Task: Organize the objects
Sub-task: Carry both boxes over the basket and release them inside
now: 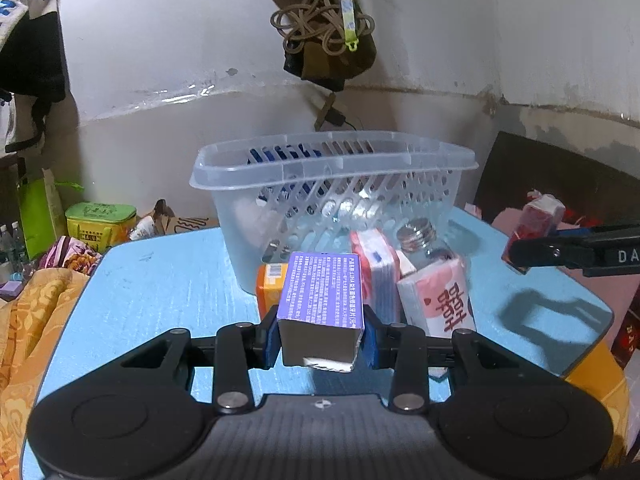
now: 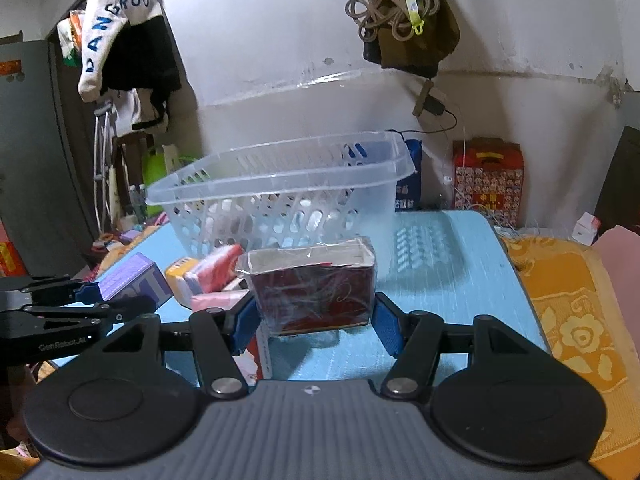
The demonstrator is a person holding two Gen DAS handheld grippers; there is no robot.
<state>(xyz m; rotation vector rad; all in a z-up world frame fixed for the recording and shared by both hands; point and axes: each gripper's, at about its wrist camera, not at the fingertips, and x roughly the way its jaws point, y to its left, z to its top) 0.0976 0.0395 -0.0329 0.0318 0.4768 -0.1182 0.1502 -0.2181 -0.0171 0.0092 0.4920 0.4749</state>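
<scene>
- The left gripper (image 1: 322, 338) is clamped on a purple box (image 1: 322, 292), its blue pads pressed against the box's two sides; the box is lifted clear of the table, printed face up.
- The right gripper (image 2: 316, 320) grasps a dark red packet wrapped in clear film (image 2: 314, 286) between its blue pads, held above the table.
- Seen from the left wrist, the right gripper (image 1: 520, 258) enters at the right edge with the red packet (image 1: 538, 216) raised above the table's right side.
- Seen from the right wrist, the left gripper (image 2: 116, 300) sits at the left edge, carrying the purple box (image 2: 134, 280).
- Just past the purple box lie an orange box (image 1: 269, 288), a red-and-white tissue pack (image 1: 374, 268), a pink-and-white tissue pack (image 1: 440, 300) and a clear glass jar with a metal lid (image 1: 420, 240), bunched together and touching the basket's near wall.
- The clear plastic basket (image 1: 248, 184) stands upright on the light blue table (image 1: 160, 288), behind that cluster; something blue shows through its slots, too unclear to name.
- An orange patterned cloth (image 2: 572, 320) lies beside the table on its right.
</scene>
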